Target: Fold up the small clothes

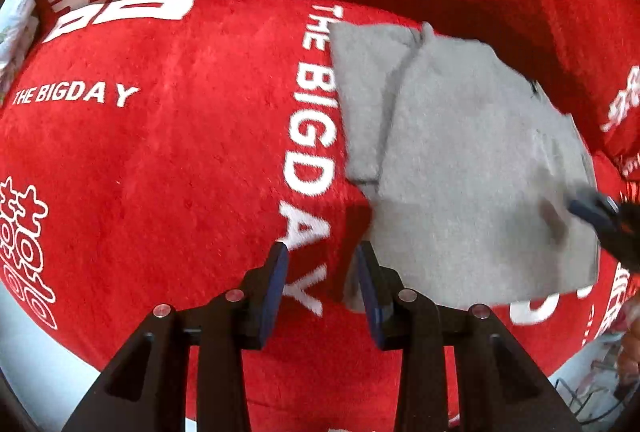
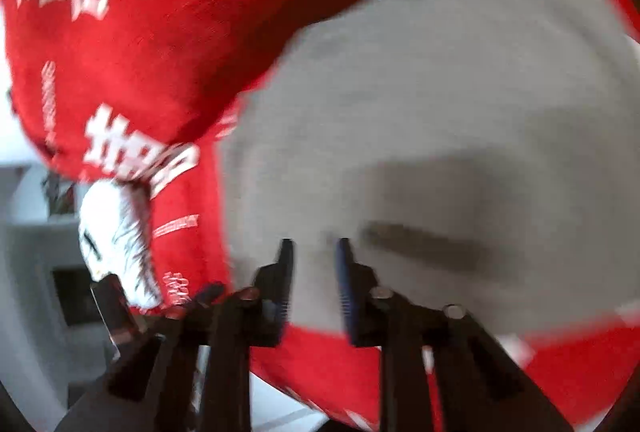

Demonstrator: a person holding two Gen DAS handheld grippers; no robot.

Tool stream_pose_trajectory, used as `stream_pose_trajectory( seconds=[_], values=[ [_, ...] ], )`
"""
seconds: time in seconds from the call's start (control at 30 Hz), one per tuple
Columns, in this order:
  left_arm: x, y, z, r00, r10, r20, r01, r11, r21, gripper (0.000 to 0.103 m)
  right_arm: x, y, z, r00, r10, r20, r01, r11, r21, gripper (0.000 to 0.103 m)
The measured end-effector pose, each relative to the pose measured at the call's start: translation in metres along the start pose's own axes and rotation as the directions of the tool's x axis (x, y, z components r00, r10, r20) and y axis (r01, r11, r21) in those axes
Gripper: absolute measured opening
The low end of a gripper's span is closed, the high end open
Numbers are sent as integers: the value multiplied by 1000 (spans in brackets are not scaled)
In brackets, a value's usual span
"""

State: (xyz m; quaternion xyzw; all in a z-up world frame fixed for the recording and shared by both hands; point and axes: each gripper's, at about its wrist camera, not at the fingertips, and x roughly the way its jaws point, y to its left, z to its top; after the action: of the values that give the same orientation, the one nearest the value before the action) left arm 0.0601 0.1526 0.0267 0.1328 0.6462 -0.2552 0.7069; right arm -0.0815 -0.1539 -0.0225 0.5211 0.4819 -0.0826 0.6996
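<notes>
A small grey garment (image 1: 460, 151) lies on a red plush blanket (image 1: 180, 171) printed with white lettering, one flap folded over along its left side. My left gripper (image 1: 322, 252) points down at the garment's near left corner. Its fingers are apart with red blanket showing between them, and the grey edge lies against the right finger (image 1: 370, 284). My right gripper (image 1: 592, 211) is a blur over the garment's right edge. In the right wrist view my right gripper (image 2: 315, 252) hovers over the grey garment (image 2: 440, 111), its fingers narrowly apart and nothing visibly pinched.
The red blanket (image 2: 140, 51) drapes over a raised back behind the garment. A white crumpled item with black marks (image 2: 116, 244) sits at the blanket's edge. Pale floor and a floral fabric (image 1: 16, 31) lie beyond the blanket. Cables (image 1: 592, 392) lie at the lower right.
</notes>
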Motion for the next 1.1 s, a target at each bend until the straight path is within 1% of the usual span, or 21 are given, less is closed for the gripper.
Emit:
stream_pose_trajectory(
  seconds=[0.03, 0.07, 0.1, 0.13, 0.2, 0.33, 0.37, 0.4, 0.47, 0.53, 0.57, 0.6, 0.67, 0.77, 0.87, 0.93, 0.97, 1.0, 1.03, 1.07, 1.1],
  values=[
    [2, 7, 9, 1000, -2, 13, 2, 1000, -5, 48, 17, 14, 7, 1000, 3, -14, -3, 1000, -29, 15],
    [3, 8, 12, 1000, -1, 22, 1, 1000, -9, 70, 35, 27, 15, 1000, 1, -27, -3, 999, -52, 15],
    [1, 10, 14, 999, 3, 43, -2, 1000, -15, 79, 53, 40, 23, 999, -4, -36, 1, 998, -68, 15],
    [-2, 13, 16, 998, 2, 69, 0, 1000, -19, 79, 63, 48, 27, 999, -8, -37, 5, 997, -75, 15],
    [1, 15, 20, 998, 1, 59, 0, 1000, -14, 79, 87, 62, 39, 1000, -23, -18, 21, 996, -84, 15],
    [9, 33, 23, 999, 22, 49, -20, 998, -58, 79, 113, 74, 52, 998, -67, 13, 68, 995, -74, 15],
    [10, 37, 23, 998, 32, 48, -29, 997, -67, 84, 122, 76, 54, 997, -80, 7, 80, 994, -78, 15],
    [10, 40, 21, 998, 40, 46, -36, 997, -73, 102, 129, 79, 53, 995, -97, -4, 96, 990, -102, 15],
    [9, 50, 21, 996, 66, 60, -60, 993, -97, 103, 141, 88, 52, 990, -134, -31, 127, 977, -171, 15],
    [9, 53, 22, 995, 82, 59, -76, 993, -95, 103, 146, 102, 45, 984, -175, -41, 159, 952, -261, 15],
    [9, 54, 23, 994, 94, 56, -88, 992, -95, 103, 149, 108, 43, 982, -179, -56, 155, 944, -292, 15],
    [10, 55, 23, 994, 100, 53, -94, 991, -96, 103, 150, 111, 40, 983, -163, -84, 130, 942, -309, 15],
    [11, 57, 27, 993, 105, 45, -100, 989, -106, 103, 151, 116, 32, 981, -130, -142, 79, 945, -318, 15],
    [12, 62, 32, 996, 77, 43, -70, 987, -142, 103, 142, 117, 14, 979, -129, -159, 70, 940, -334, 16],
    [19, 64, 37, 998, 65, 17, -62, 986, -156, 103, 122, 102, -5, 981, -93, -170, 46, 963, -265, 16],
    [25, 61, 38, 999, 53, -7, -54, 988, -148, 103, 108, 88, -19, 981, -73, -182, 35, 979, -203, 23],
    [26, 59, 37, 999, 45, -13, -46, 989, -143, 103, 100, 79, -28, 979, -72, -189, 38, 984, -176, 39],
    [28, 57, 37, 999, 33, -22, -36, 990, -135, 103, 92, 71, -37, 978, -78, -195, 48, 987, -156, 58],
    [30, 53, 35, 999, 22, -32, -26, 992, -126, 103, 85, 64, -42, 977, -81, -195, 54, 988, -142, 65],
    [31, 51, 34, 999, 15, -37, -20, 992, -121, 103, 78, 56, -49, 978, -81, -194, 58, 991, -121, 67],
    [32, 48, 33, 999, 12, -42, -16, 993, -116, 103, 70, 45, -57, 977, -77, -197, 61, 994, -86, 67]
  ],
)
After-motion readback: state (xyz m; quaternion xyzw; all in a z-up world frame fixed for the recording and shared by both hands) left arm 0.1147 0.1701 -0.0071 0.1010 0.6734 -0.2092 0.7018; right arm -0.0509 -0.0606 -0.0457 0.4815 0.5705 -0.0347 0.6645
